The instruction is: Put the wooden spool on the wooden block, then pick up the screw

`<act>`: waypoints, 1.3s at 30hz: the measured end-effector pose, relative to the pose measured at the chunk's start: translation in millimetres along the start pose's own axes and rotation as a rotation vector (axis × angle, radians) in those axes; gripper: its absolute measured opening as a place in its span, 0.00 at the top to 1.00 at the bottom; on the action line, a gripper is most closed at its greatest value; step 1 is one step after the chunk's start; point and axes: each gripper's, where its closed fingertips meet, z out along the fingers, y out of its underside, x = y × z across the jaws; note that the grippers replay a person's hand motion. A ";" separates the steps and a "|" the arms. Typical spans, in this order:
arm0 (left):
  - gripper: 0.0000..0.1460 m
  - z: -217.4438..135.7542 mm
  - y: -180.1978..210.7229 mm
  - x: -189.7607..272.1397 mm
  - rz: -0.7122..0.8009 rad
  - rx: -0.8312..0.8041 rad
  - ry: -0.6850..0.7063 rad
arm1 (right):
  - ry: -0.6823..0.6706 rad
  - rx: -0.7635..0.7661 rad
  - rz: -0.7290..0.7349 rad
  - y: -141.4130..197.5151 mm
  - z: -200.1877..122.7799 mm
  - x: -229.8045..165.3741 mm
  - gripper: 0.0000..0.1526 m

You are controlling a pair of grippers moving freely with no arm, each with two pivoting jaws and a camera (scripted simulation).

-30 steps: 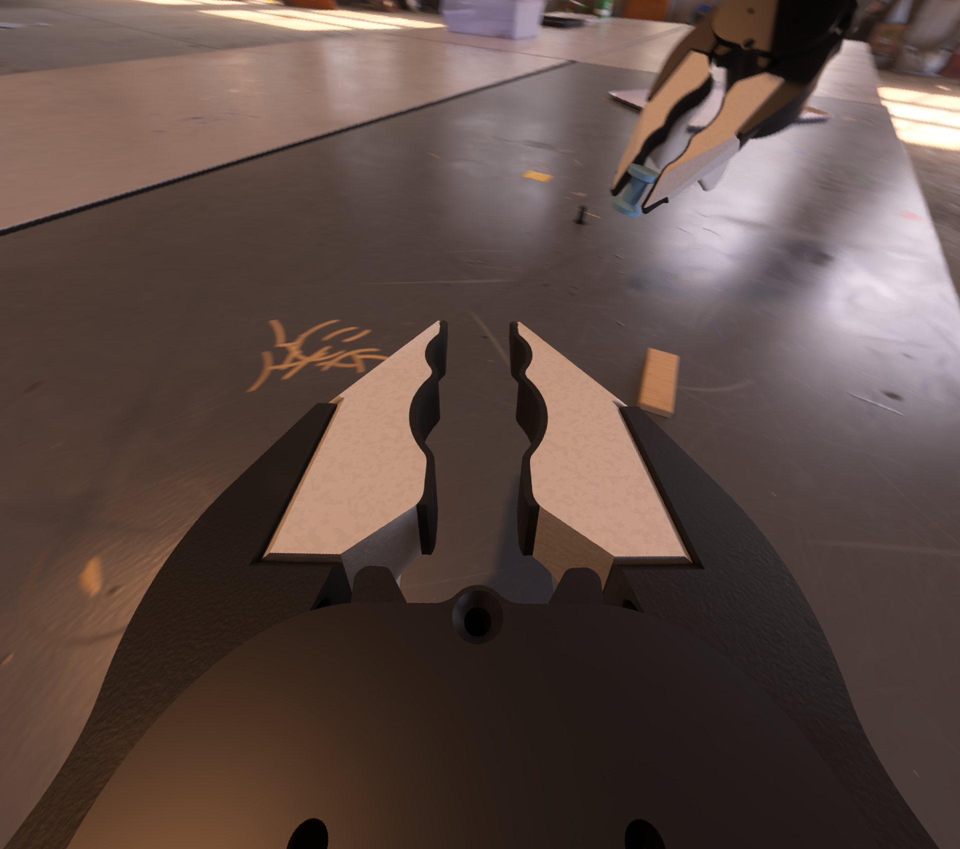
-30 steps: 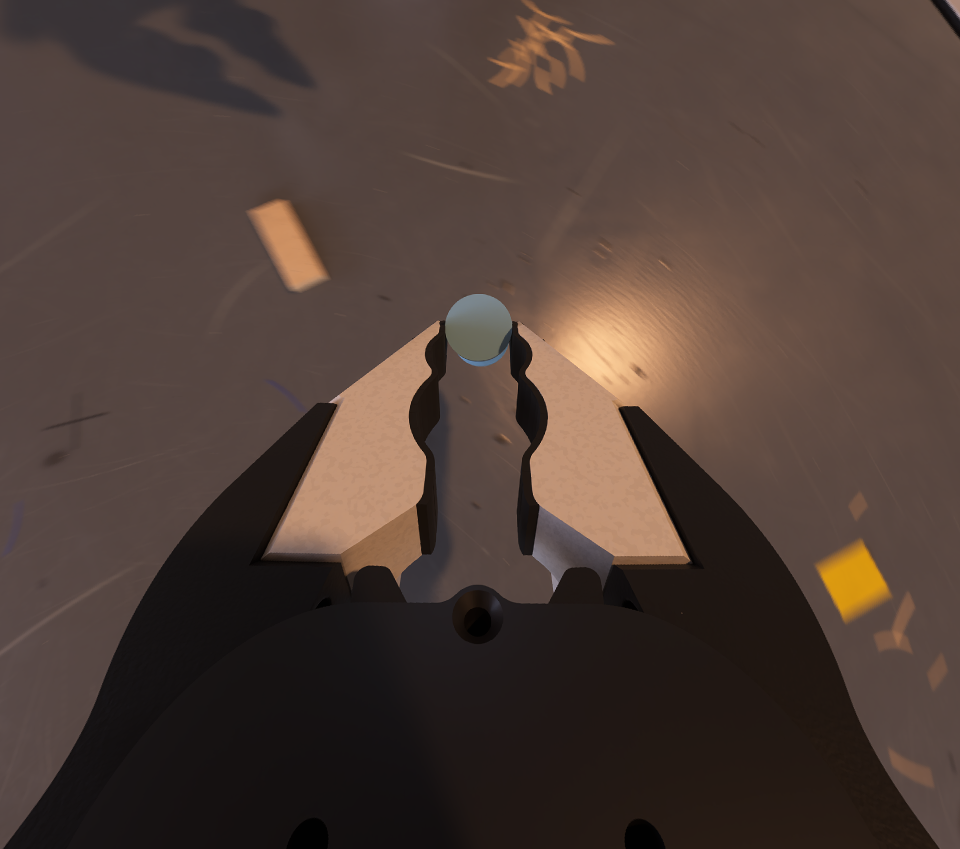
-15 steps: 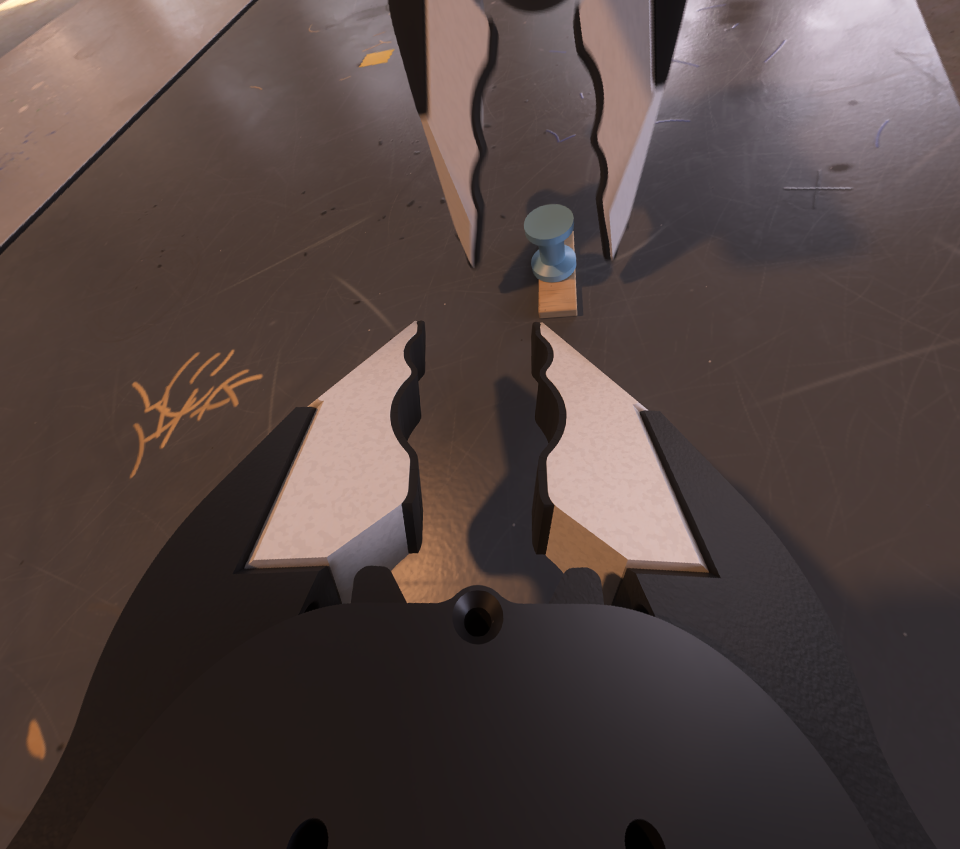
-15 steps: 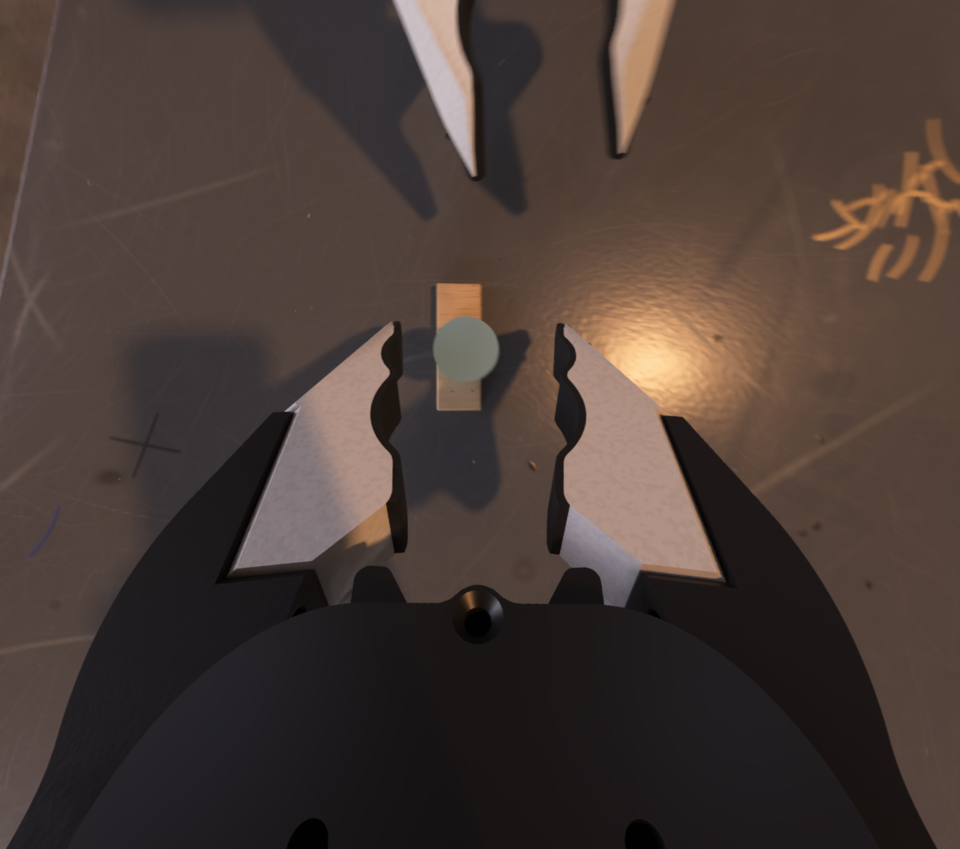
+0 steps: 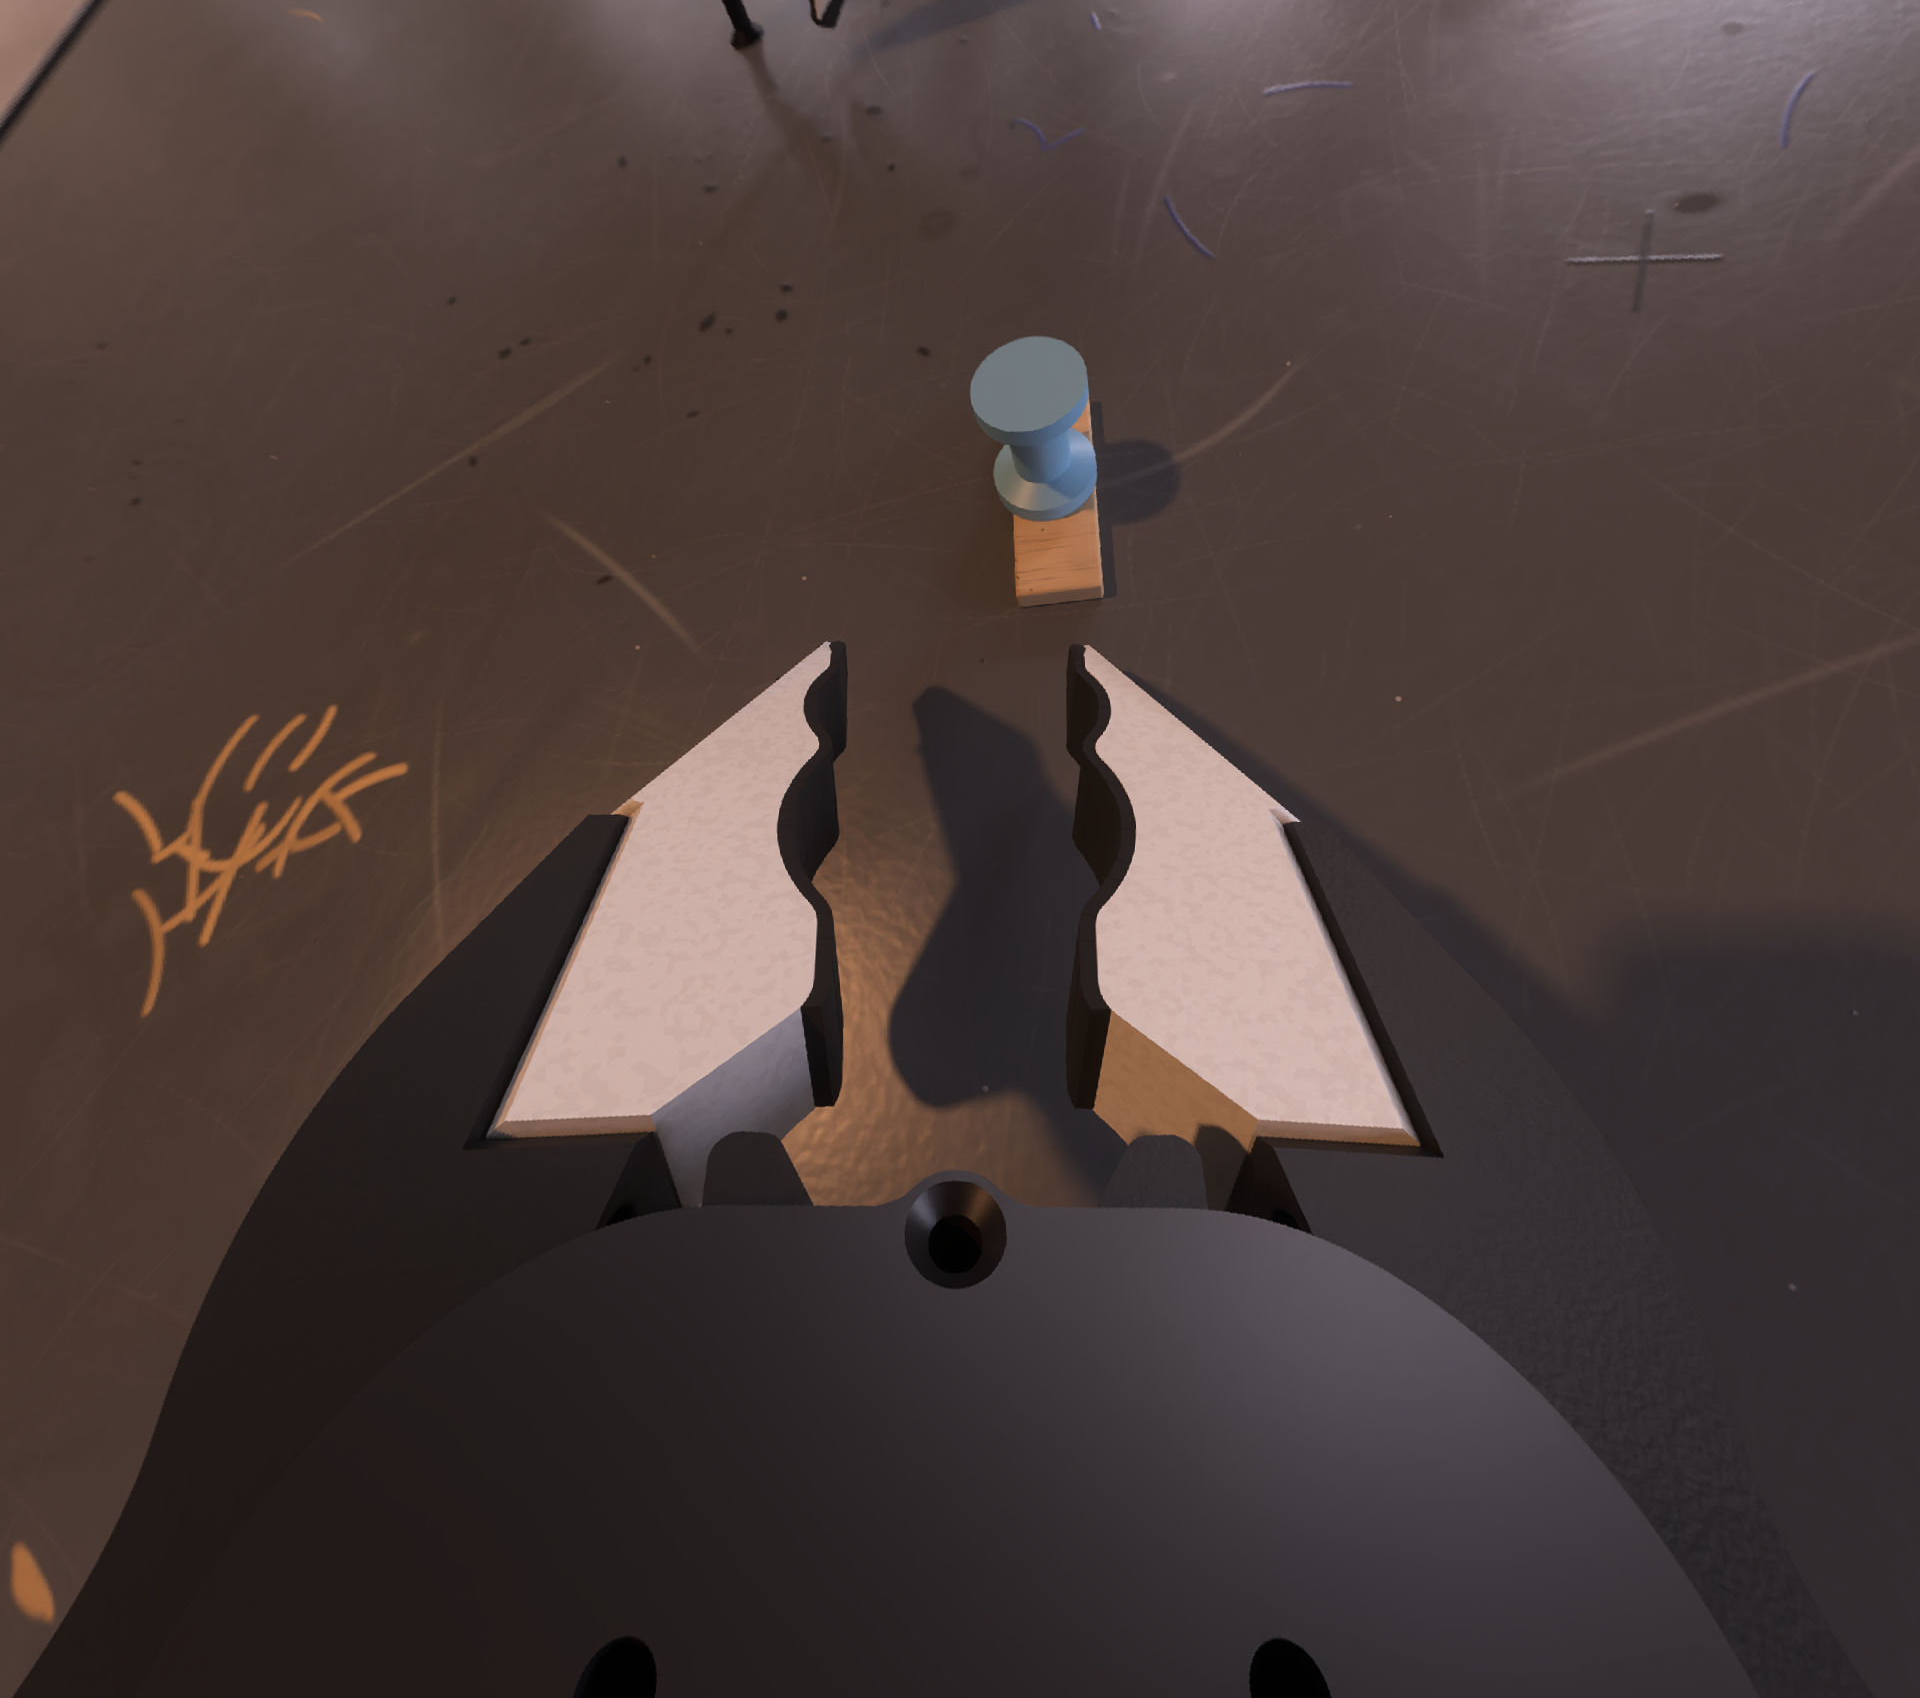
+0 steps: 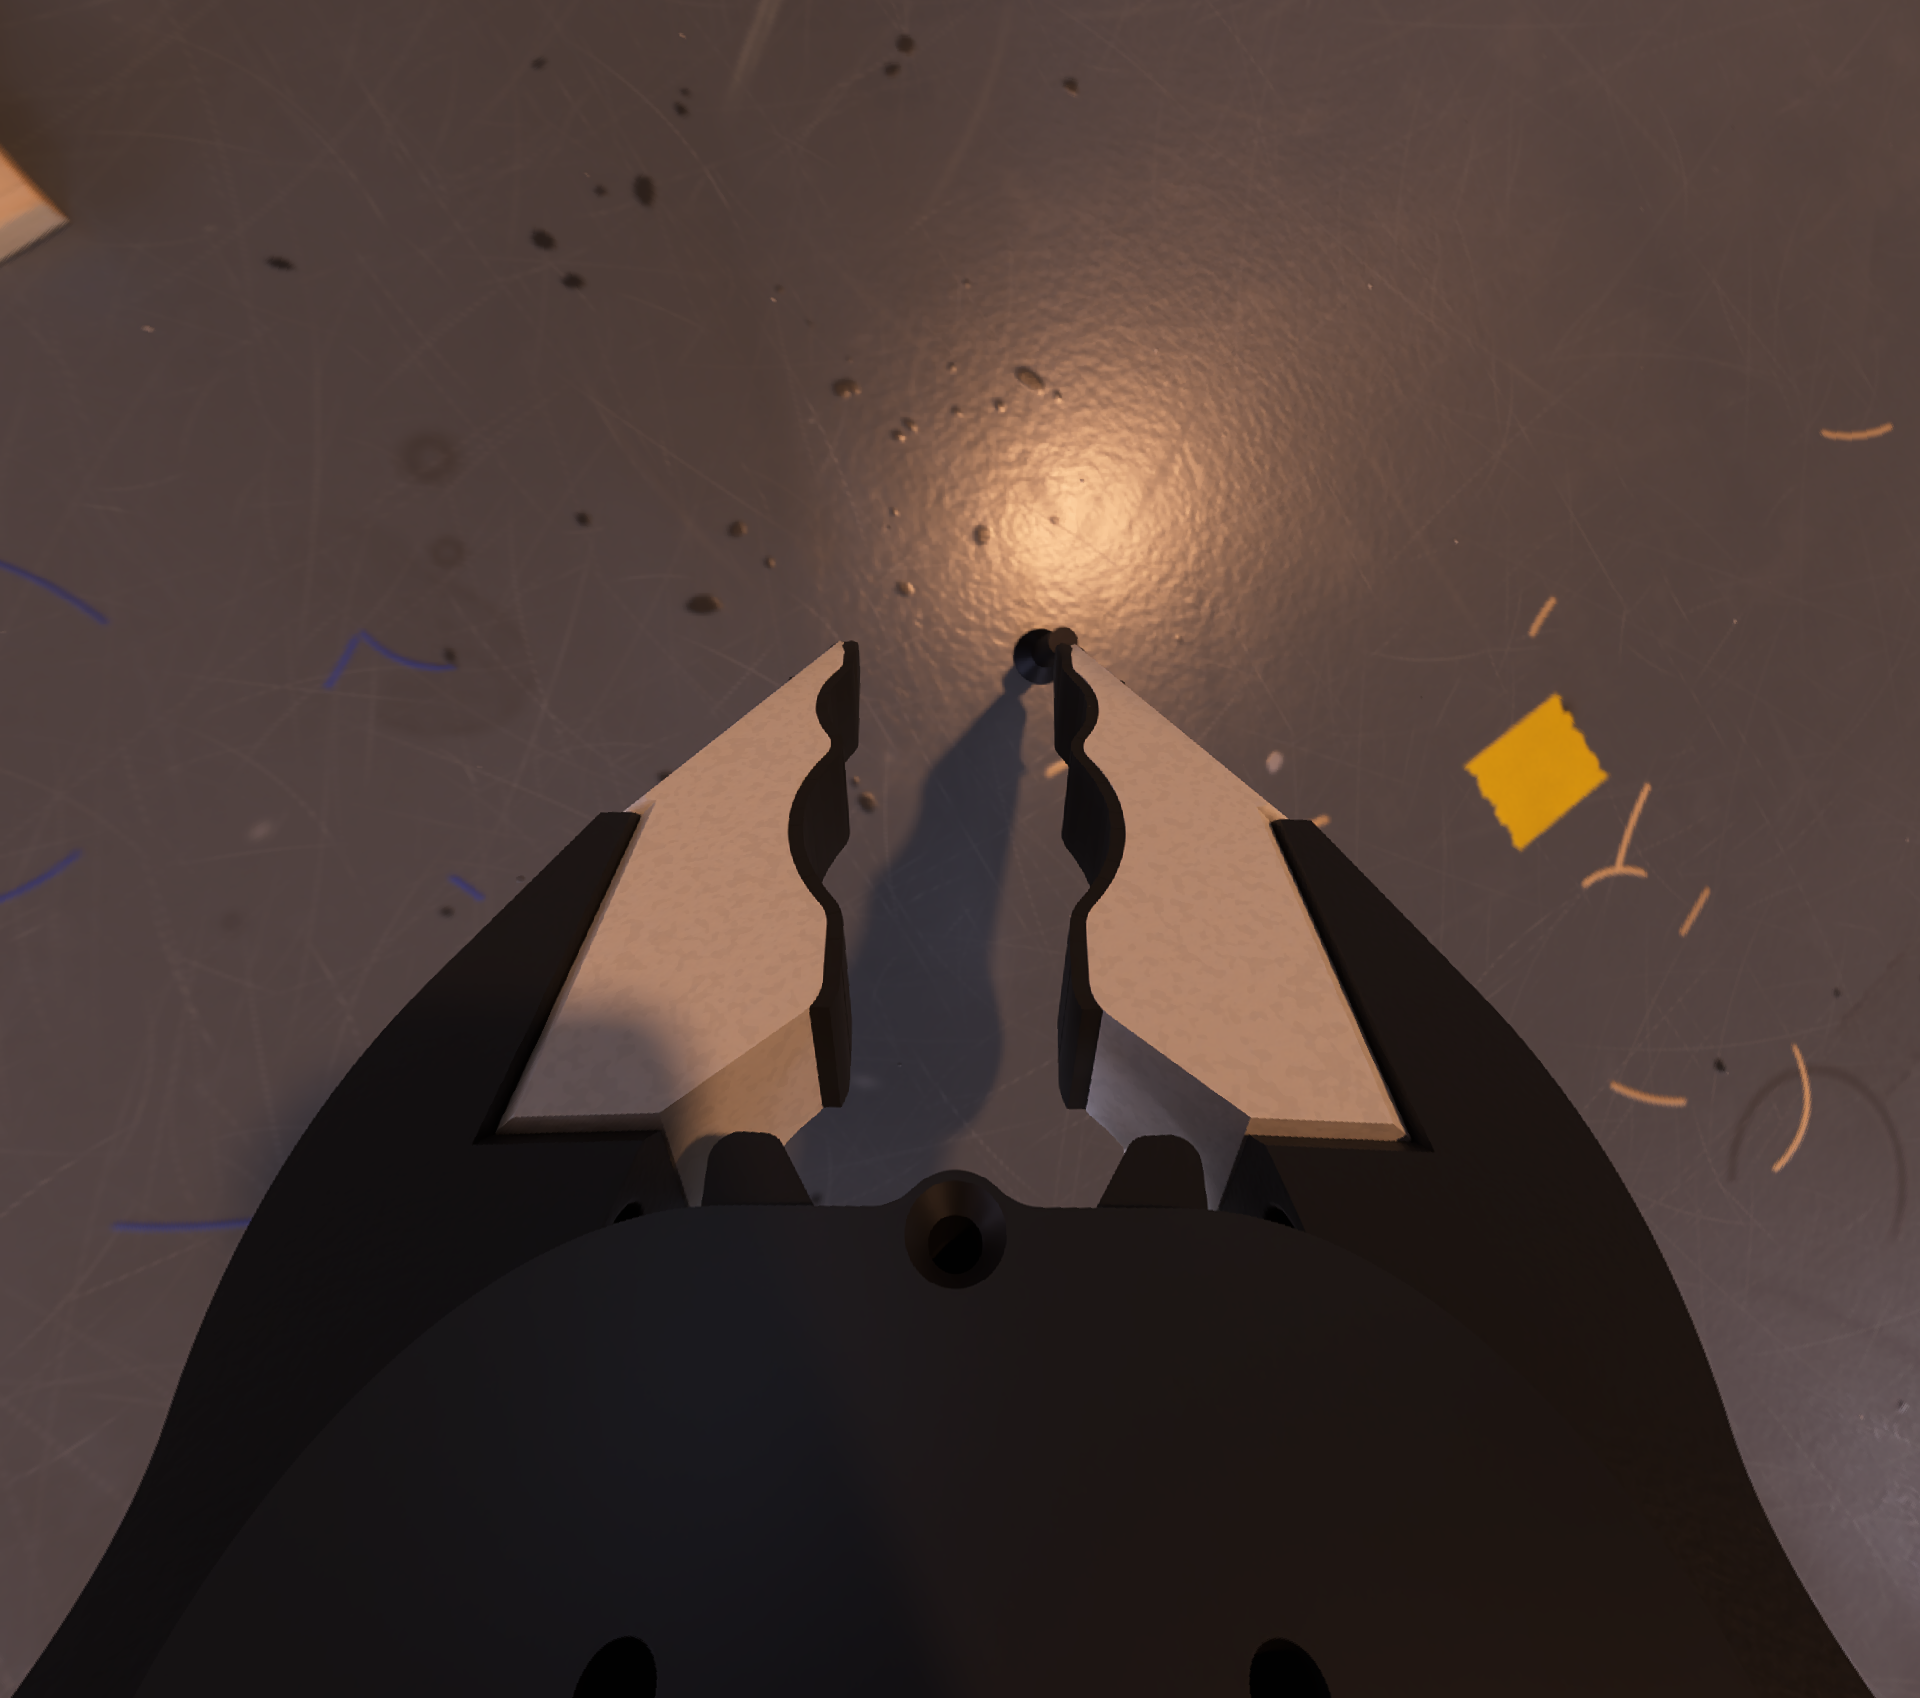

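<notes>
Left wrist view: blue spool (image 5: 1031, 430) upright on wooden block (image 5: 1058, 555).

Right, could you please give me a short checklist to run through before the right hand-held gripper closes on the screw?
1. Spool upright on block: ok.
2. Right hand-held gripper open: ok.
3. Screw between its fingertips: not ok, it sits against the right fingertip, off centre.
4. Screw upright: ok, as the left wrist view shows it.
5. Left hand-held gripper open, short of the block: ok.
6. Fingertip height over the floor: cannot tell.
</notes>
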 end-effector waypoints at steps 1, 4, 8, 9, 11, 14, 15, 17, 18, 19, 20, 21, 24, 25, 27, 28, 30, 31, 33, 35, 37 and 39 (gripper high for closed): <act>0.71 2.4 1.0 0.3 -0.002 -0.013 0.013 | 0.007 0.001 0.005 2.0 1.3 2.1 0.75; 0.69 8.4 1.7 0.4 -0.020 -0.035 0.054 | 0.003 0.013 0.042 5.4 4.6 8.7 0.76; 0.65 13.6 0.7 0.6 -0.027 -0.062 0.119 | -0.035 0.023 0.084 5.7 8.3 15.6 0.81; 0.65 15.1 0.2 0.6 -0.030 -0.069 0.137 | -0.046 0.022 0.088 5.2 9.1 16.6 0.83; 0.65 18.5 -1.4 1.2 -0.032 -0.080 0.176 | -0.062 0.016 0.093 4.2 10.7 18.0 0.85; 0.67 23.7 -4.4 2.1 -0.033 -0.095 0.219 | -0.083 0.004 0.105 3.2 12.1 18.3 0.90; 0.68 24.9 -5.2 2.5 -0.031 -0.098 0.226 | -0.078 0.006 0.104 2.9 12.7 18.9 0.92; 0.69 26.1 -6.5 3.5 -0.023 -0.099 0.232 | -0.057 0.008 0.097 2.6 13.3 19.9 0.96; 0.70 26.2 -6.9 4.1 -0.019 -0.098 0.231 | -0.050 0.006 0.094 2.4 13.2 19.4 0.96; 0.71 26.1 -7.1 4.9 -0.016 -0.096 0.227 | -0.050 0.006 0.087 1.9 12.6 16.8 0.96; 0.73 25.8 -7.2 5.8 -0.013 -0.095 0.223 | -0.058 0.008 0.081 0.4 11.5 12.3 0.96; 0.74 25.3 -7.1 7.0 -0.009 -0.095 0.220 | -0.069 0.017 0.076 -3.0 9.5 6.2 0.96; 0.77 23.2 -6.7 11.8 0.016 -0.088 0.212 | -0.129 0.077 0.046 -24.3 -1.5 -24.3 0.96; 0.78 22.9 -6.9 12.7 0.024 -0.082 0.208 | -0.170 0.099 0.030 -33.1 -5.3 -39.3 0.96; 0.80 22.8 -7.5 13.4 0.032 -0.071 0.207 | -0.262 0.115 -0.012 -47.1 -9.6 -70.7 0.96; 0.82 23.0 -8.0 13.5 0.031 -0.066 0.210 | -0.302 0.113 -0.036 -52.9 -10.3 -85.6 0.96; 0.84 23.4 -9.0 13.0 0.024 -0.057 0.213 | -0.374 0.110 -0.062 -64.2 -10.7 -111.2 0.96; 0.85 23.3 -9.1 13.1 0.023 -0.052 0.216 | -0.409 0.109 -0.064 -69.8 -10.5 -122.5 0.96; 0.87 22.8 -9.4 13.5 0.023 -0.048 0.220 | -0.459 0.097 -0.060 -78.4 -9.1 -139.3 0.96; 0.90 22.2 -9.9 15.0 0.023 -0.046 0.223 | -0.491 0.071 -0.060 -83.4 -7.3 -151.1 0.96; 0.92 21.7 -10.8 17.4 0.023 -0.043 0.228 | -0.502 0.050 -0.069 -86.1 -5.3 -157.8 0.96; 0.94 21.1 -11.6 20.3 0.026 -0.039 0.231 | -0.511 0.026 -0.076 -86.9 -4.3 -163.0 0.96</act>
